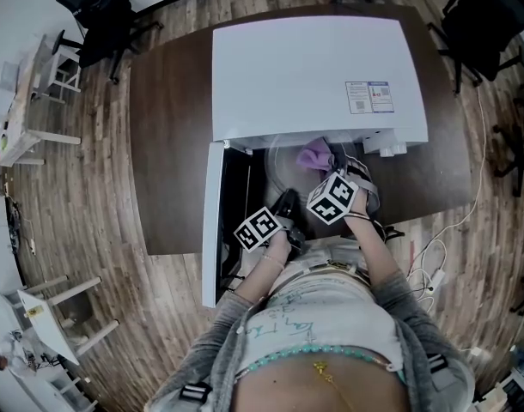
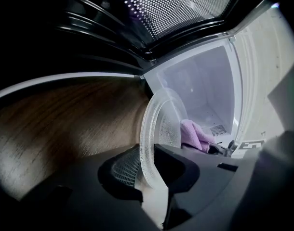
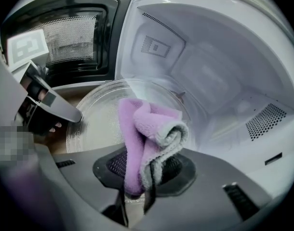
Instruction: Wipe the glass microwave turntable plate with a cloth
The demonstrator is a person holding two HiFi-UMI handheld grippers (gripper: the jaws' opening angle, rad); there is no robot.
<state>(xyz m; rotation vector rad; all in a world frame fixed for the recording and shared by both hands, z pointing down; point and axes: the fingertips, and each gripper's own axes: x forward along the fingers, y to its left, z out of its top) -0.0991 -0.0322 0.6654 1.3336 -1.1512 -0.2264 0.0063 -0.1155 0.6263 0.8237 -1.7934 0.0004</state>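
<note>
Just outside the open microwave [image 1: 313, 67], the left gripper [image 2: 148, 174] has its jaws clamped on the rim of the glass turntable plate [image 2: 162, 121]. The right gripper [image 3: 137, 179] jaws pinch a purple cloth [image 3: 149, 129] against the plate's face.

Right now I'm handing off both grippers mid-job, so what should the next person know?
Left gripper: shut on the rim of the glass turntable plate, held before the open microwave.
Right gripper: shut on the purple cloth, at the plate's face; contact unclear.
Done: plate and cloth both gripped.
Left: wiping; cleaned share can't be judged.
</note>
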